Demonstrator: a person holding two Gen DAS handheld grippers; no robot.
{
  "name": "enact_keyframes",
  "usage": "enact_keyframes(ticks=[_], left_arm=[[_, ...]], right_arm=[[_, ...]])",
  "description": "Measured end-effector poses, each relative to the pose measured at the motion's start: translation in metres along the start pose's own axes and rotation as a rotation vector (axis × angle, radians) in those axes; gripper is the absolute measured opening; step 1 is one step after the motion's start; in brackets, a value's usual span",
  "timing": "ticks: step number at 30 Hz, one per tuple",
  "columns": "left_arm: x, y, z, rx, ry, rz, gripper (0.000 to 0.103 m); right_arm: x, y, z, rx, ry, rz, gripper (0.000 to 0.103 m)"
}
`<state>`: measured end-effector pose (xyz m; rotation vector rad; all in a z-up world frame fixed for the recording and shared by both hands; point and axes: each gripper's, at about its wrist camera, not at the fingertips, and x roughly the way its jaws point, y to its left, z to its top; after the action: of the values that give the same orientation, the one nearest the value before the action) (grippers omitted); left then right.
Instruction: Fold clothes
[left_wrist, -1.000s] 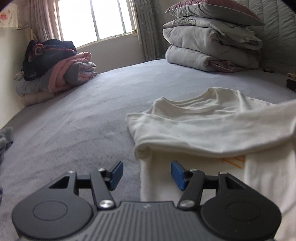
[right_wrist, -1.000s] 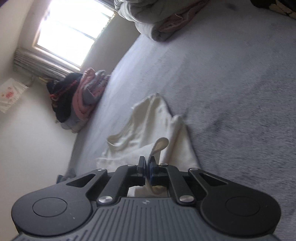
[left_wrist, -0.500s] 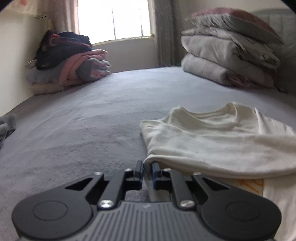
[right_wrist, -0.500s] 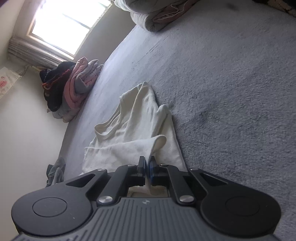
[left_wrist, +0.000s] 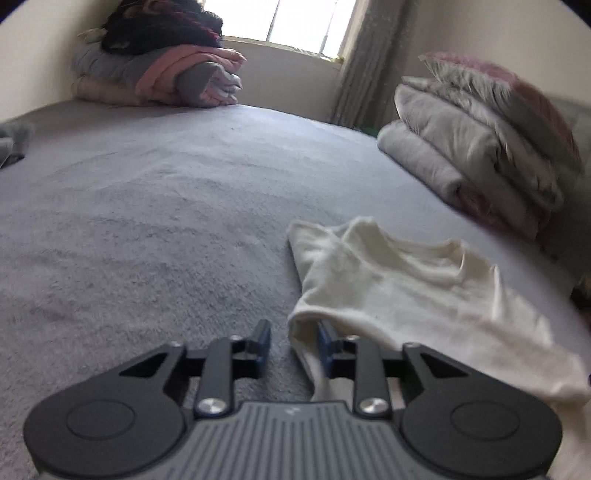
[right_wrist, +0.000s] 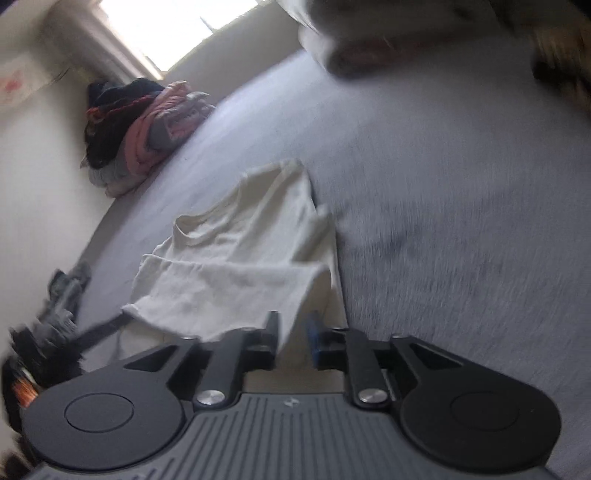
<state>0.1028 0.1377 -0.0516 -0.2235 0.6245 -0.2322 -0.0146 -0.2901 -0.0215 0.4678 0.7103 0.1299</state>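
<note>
A cream T-shirt (left_wrist: 406, 295) lies on the grey bed cover (left_wrist: 166, 221), its lower part folded up over the chest. My left gripper (left_wrist: 294, 341) sits at the fold's left corner. Its jaws are opening; the cloth edge lies between them against the right finger, and the pads do not press it. In the right wrist view the shirt (right_wrist: 240, 266) lies ahead of my right gripper (right_wrist: 293, 338). Those jaws are also opening, with the fold's right corner loose in the gap.
A stack of folded clothes (left_wrist: 159, 70) sits by the window at the far left. Piled quilts and a pillow (left_wrist: 480, 155) stand at the far right. A grey garment (left_wrist: 11, 144) lies at the left edge. Bare bed cover (right_wrist: 443, 221) spreads right of the shirt.
Both grippers were shut on the shirt's folded edge half a second ago and now stand parted. Both views have rolled, and the fold rests on the shirt.
</note>
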Motion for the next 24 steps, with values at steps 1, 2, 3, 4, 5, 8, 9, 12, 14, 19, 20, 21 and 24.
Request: enact_keyframes(ticks=[1, 2, 3, 4, 5, 8, 9, 12, 14, 19, 20, 21, 24], left_arm=[[-0.004, 0.003, 0.002, -0.033, -0.008, -0.004, 0.033], [-0.007, 0.007, 0.005, -0.079, -0.010, -0.017, 0.033], [-0.008, 0.011, 0.007, -0.128, -0.007, -0.039, 0.033], [-0.007, 0.014, 0.008, -0.182, 0.004, -0.069, 0.033], [-0.006, 0.018, 0.009, -0.240, 0.019, -0.104, 0.033], [0.001, 0.024, 0.008, -0.370, 0.060, -0.177, 0.033], [0.005, 0.025, 0.007, -0.400, 0.073, -0.192, 0.033], [0.015, 0.023, 0.003, -0.435, 0.090, -0.186, 0.033], [0.023, 0.021, 0.000, -0.456, 0.099, -0.179, 0.033], [0.031, 0.016, -0.006, -0.478, 0.094, -0.157, 0.010], [0.031, 0.016, -0.006, -0.474, 0.088, -0.142, 0.005], [0.030, 0.017, -0.007, -0.478, 0.084, -0.137, 0.005], [0.029, 0.024, -0.006, -0.518, 0.085, -0.150, 0.004]], right_arm=[[-0.002, 0.008, -0.001, -0.068, -0.023, -0.012, 0.036], [-0.003, 0.017, -0.003, -0.143, -0.041, -0.021, 0.036], [-0.002, 0.025, -0.005, -0.208, -0.046, -0.019, 0.036], [-0.001, 0.033, -0.008, -0.269, -0.047, -0.014, 0.036], [0.000, 0.040, -0.011, -0.330, -0.049, -0.009, 0.036], [0.011, 0.062, -0.024, -0.529, -0.021, -0.001, 0.036], [0.014, 0.068, -0.029, -0.591, -0.013, -0.011, 0.036], [0.028, 0.081, -0.045, -0.781, 0.006, -0.092, 0.036], [0.038, 0.083, -0.054, -0.890, 0.015, -0.158, 0.036], [0.049, 0.082, -0.063, -1.041, 0.036, -0.240, 0.007], [0.047, 0.084, -0.064, -1.069, 0.038, -0.247, 0.007], [0.043, 0.089, -0.065, -1.103, 0.034, -0.250, 0.007], [0.028, 0.103, -0.070, -1.188, 0.024, -0.259, 0.007]])
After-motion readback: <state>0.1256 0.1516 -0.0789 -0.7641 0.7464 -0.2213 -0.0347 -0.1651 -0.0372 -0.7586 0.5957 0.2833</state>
